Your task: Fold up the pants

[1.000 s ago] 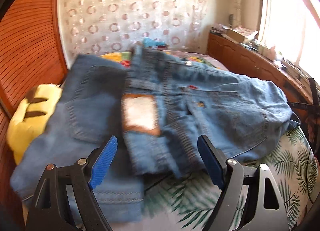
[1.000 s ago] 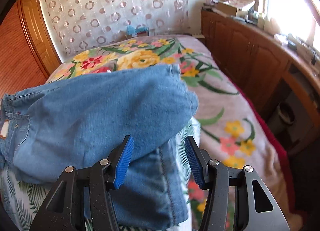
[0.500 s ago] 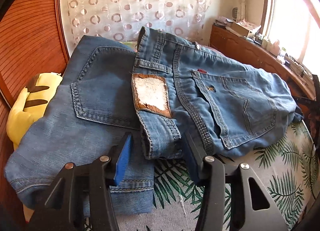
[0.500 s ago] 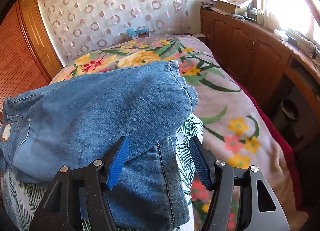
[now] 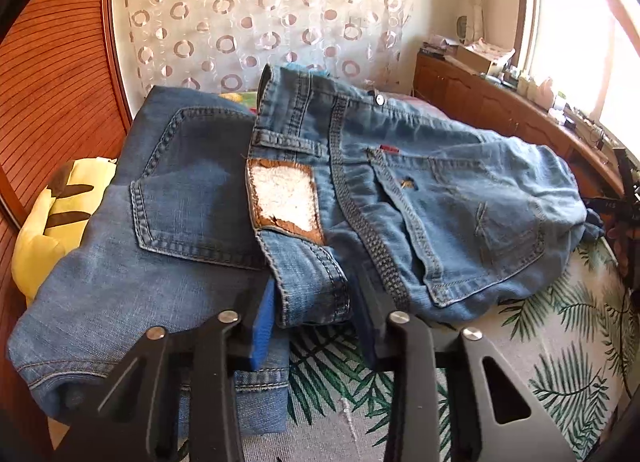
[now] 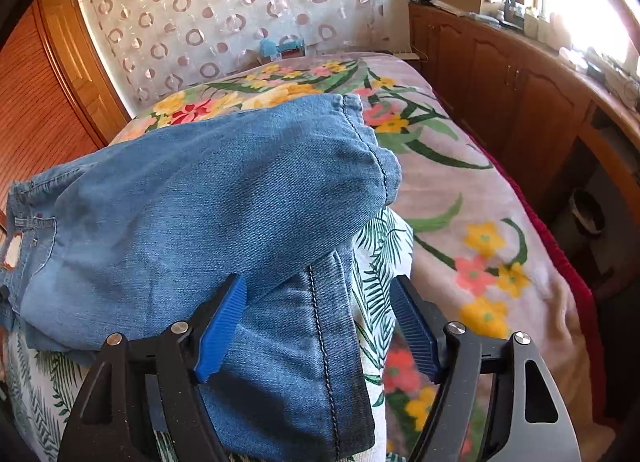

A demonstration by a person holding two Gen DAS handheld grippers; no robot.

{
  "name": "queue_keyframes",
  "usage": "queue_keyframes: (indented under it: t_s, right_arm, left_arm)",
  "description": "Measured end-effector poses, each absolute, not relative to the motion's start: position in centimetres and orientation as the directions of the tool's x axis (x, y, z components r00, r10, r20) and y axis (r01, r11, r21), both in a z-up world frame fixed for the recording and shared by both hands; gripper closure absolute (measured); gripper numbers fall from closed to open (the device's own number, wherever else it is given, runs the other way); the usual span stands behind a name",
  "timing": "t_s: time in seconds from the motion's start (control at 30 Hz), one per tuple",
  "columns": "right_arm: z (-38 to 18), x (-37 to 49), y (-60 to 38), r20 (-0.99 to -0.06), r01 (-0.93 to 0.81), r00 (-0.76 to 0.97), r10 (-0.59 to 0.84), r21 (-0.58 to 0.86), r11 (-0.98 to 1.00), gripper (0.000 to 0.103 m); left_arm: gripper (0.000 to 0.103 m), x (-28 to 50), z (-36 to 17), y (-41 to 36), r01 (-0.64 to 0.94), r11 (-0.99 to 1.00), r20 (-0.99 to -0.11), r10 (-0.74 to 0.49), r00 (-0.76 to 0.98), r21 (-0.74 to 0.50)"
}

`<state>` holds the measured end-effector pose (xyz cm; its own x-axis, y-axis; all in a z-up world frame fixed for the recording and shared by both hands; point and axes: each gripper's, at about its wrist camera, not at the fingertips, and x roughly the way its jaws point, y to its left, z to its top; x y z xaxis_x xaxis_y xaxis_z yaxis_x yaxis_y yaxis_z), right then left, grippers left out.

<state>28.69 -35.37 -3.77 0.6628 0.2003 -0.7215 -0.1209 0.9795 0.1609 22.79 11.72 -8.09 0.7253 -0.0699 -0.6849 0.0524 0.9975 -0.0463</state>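
yellow plush [image 5: 48, 222] half under jeans [image 5: 168, 262]

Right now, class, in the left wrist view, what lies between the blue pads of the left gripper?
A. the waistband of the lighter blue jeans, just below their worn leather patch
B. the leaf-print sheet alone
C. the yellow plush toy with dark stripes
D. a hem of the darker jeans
A: the left gripper has its pads on either side of the lighter blue jeans' waistband, just below the worn leather patch; its jaws have just been closing.
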Motion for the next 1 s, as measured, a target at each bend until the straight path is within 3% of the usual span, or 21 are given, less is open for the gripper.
queue_keyframes:
  t_s: [0.33,0.67,0.8,0.93,1.0]
  right_arm:
    - [-3.5,29.4,-36.3,-0.681,-0.174,0.633,0.369,0.338,0.925,0.026]
    - [-3.4,29.2,-35.9,-0.645,-0.187,0.676,0.356,0.318,0.93,0.027]
    - [-4.0,29.6,-35.1,-0.676,-0.162,0.68,0.284,0.239,0.958,0.044]
    - [-5.1,30.5,-34.5,-0.71,-0.134,0.667,0.224,0.181,0.974,0.079]
    - [-5.1,30.4,-33.9,-0.711,-0.145,0.67,0.213,0.157,0.977,0.084]
  left_arm:
    - [0.068,23.1,-8.6,11.6,0.055,0.998,-0.699,-0.069,0.711,-0.042]
    - [0.066,23.8,-9.2,11.2,0.046,0.999,-0.712,-0.041,0.701,-0.012]
    - [0.065,24.0,-9.3,11.1,0.04,0.999,-0.71,-0.029,0.704,-0.001]
    - [0.069,24.1,-9.4,11.4,0.036,0.999,-0.698,-0.039,0.715,-0.018]
    - [0.074,24.1,-9.5,11.5,0.044,0.999,-0.697,-0.049,0.715,-0.025]
